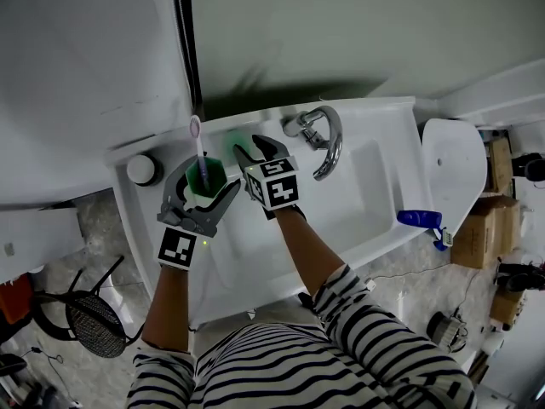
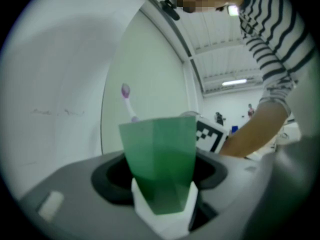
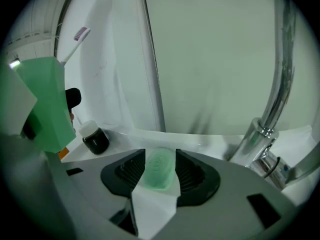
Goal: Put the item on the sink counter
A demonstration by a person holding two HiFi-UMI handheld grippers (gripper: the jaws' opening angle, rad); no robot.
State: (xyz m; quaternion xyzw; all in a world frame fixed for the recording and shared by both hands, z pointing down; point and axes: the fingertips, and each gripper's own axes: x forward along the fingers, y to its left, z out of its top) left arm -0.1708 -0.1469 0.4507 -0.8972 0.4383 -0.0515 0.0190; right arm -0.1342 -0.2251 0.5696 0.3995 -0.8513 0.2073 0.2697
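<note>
Left gripper (image 1: 206,187): fingers closed on a green cup (image 2: 160,159), holding it upright above the left part of the sink (image 1: 358,186). A toothbrush (image 1: 197,143) stands in the cup, head up.

Right gripper (image 1: 253,150): pointed down at the back ledge of the desk (image 1: 366,113), just left of the faucet (image 1: 324,139). A green soap bar (image 3: 160,169) lies between its fingers. The fingers are parted, with the pads just beside the soap on both sides and not visibly squeezing. The soap looks to be resting on the ledge near the wall, but contact underneath is hard to confirm.

A small dark jar (image 1: 143,169) with a white lid sits on the desk's left back corner, well apart from the soap. A blue object (image 1: 419,218) lies on the sink's right rim; too small to tell what it is.

Both grippers are close together, the cup just left of the right gripper's marker cube. The person wears striped sleeves.
</note>
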